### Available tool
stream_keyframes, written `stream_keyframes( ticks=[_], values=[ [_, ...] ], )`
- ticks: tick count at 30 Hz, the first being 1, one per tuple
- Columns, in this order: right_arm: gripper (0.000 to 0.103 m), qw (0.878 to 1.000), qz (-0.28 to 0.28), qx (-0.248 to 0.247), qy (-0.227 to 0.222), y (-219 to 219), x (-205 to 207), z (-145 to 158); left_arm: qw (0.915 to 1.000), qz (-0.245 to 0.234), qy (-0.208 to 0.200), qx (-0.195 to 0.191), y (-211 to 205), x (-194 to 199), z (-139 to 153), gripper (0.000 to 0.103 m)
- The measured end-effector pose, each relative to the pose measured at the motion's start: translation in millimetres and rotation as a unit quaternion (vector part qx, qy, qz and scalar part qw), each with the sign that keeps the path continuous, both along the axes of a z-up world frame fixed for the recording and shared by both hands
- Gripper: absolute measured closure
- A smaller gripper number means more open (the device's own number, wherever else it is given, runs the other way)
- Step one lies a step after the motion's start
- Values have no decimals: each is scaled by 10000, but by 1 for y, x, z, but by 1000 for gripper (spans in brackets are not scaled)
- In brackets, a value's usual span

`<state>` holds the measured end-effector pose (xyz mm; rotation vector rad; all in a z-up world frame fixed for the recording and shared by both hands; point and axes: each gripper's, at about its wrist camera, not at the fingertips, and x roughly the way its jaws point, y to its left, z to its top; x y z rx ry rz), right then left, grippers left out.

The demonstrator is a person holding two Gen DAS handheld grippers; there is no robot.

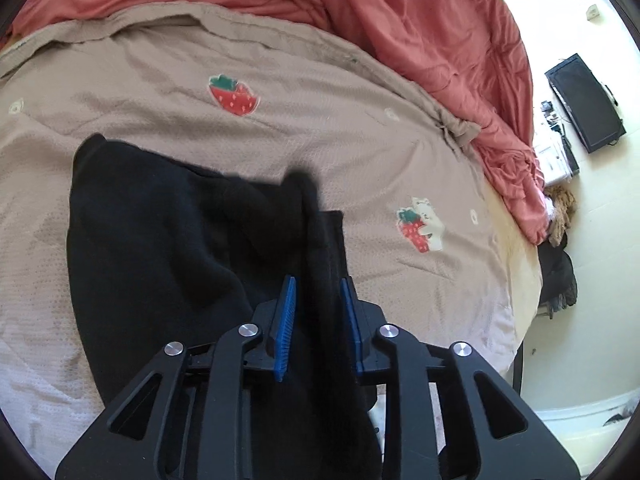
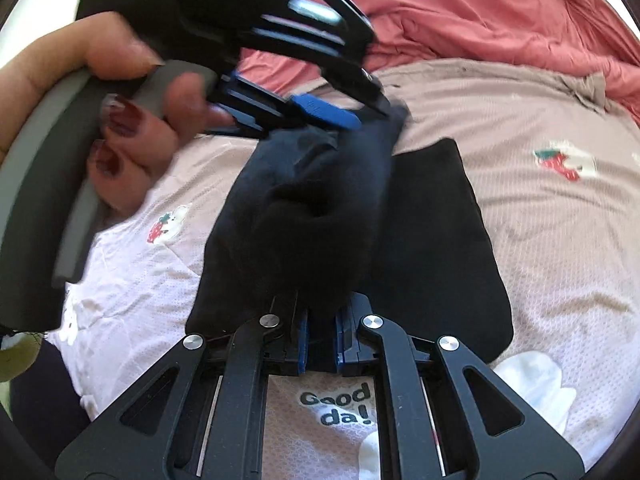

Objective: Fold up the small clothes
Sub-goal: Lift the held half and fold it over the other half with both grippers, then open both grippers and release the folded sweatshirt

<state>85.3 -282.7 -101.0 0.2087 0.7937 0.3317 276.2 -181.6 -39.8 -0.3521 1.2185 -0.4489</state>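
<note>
Both grippers pinch the black cloth: the left gripper (image 1: pixel 318 312) clamps a raised fold narrowly, and the right gripper (image 2: pixel 320 334) grips another bunch. The cloth (image 1: pixel 152 240) lies mid-bed on the beige quilt (image 1: pixel 320 92).

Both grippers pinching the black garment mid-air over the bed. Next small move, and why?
Probably lower both ends together onto the taupe strawberry-print bedspread before letting go. The left gripper and right gripper each clamp a bunched end of the black knit garment; the middle sags in a lump while another part already lies flat on the bed, so releasing now would likely drop it crumpled.
</note>
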Motion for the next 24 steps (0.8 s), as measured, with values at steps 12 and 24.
stream_keyframes(
  ticks=[12, 24],
  values=[
    [97, 9911, -447, 1005, 750, -25, -8, -7, 9952, 765, -266, 542, 89, -45, -3, 77],
    [74, 9950, -804, 425, -413, -60, -3, 48, 9884, 434, -649, 1300, 69, -74, -30, 70]
  ],
)
